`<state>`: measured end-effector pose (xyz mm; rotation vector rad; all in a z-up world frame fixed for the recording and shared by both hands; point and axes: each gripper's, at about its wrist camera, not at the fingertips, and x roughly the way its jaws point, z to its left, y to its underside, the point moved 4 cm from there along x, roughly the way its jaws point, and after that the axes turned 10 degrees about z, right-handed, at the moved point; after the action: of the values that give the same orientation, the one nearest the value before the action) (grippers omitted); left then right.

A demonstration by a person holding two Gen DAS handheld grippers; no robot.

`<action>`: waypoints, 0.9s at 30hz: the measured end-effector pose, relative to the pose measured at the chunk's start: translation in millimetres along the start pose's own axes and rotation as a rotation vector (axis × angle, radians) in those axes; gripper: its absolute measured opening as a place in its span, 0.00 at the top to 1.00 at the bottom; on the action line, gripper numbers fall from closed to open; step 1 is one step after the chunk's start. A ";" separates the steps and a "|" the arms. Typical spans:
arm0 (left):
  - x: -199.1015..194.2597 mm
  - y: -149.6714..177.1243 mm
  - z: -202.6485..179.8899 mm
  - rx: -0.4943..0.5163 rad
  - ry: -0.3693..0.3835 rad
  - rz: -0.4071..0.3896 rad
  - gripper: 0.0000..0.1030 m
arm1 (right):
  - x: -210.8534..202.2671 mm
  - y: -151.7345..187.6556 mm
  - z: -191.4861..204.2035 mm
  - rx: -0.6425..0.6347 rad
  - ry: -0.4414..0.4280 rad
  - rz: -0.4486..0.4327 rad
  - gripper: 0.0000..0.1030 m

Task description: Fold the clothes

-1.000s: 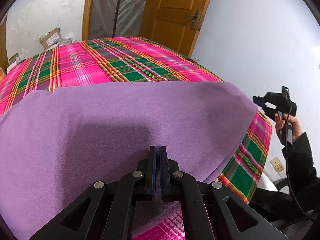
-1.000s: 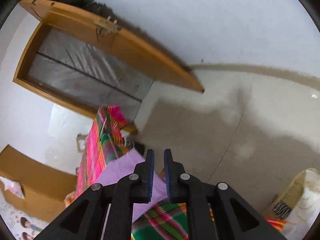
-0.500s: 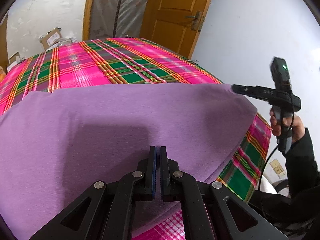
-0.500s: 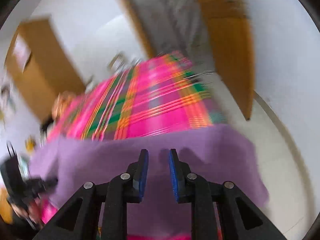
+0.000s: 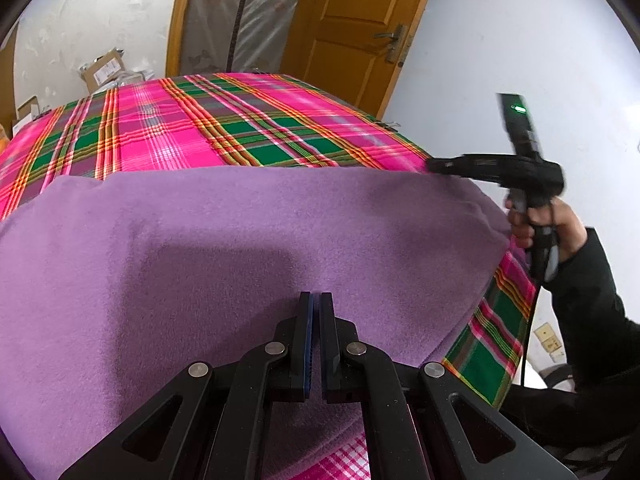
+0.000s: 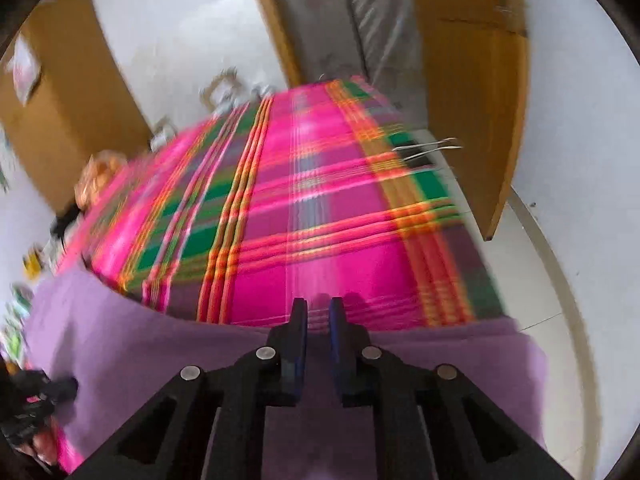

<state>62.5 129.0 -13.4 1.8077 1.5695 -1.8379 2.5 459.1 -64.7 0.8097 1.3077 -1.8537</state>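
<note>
A: Nearest, in the left wrist view, the left gripper sits low over the purple garment. How do its jaws stand?

B: Pressed together, blue pads almost meeting, with no cloth visibly pinched at the tips. The purple garment spreads flat beneath and ahead of them, and a narrow fold of it runs under the gripper body.

A: And in the right wrist view?

B: The right gripper shows a narrow gap, and its jaws are closing. Nothing lies between them; the tips hang above the far edge of the purple garment, where purple meets plaid. The picture is motion-blurred.

A: Where does the garment lie?

B: On the near part of a surface covered by a pink and green plaid cloth. The garment's right corner drapes at the surface's right edge.

A: What appears at that corner?

B: Seen from the left, the right gripper points at the garment's far right corner, carried by a hand in a dark sleeve. Whether its tips touch the fabric cannot be told.

A: Farther back?

B: A wooden door stands open against a white wall, and cardboard boxes lie on the floor beyond the surface.
</note>
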 end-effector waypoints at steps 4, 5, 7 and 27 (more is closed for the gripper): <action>0.8 -0.5 -2.5 0.003 -0.003 0.000 0.98 | -44.5 37.7 5.3 -0.020 -0.080 -0.096 0.85; 1.3 -0.8 -4.1 0.007 -0.004 0.001 0.98 | -48.4 49.6 6.9 -0.029 -0.085 -0.093 0.85; 2.8 -0.9 -10.4 0.025 -0.001 0.007 0.98 | -52.4 75.3 7.1 -0.046 -0.078 -0.073 0.85; 11.1 15.6 -73.9 0.219 0.035 0.049 0.93 | -68.0 142.2 107.2 -0.447 -0.058 -0.137 0.75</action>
<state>119.1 180.1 -12.2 1.9580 1.3671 -2.0360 148.7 337.7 -49.9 0.4351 1.6896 -1.5803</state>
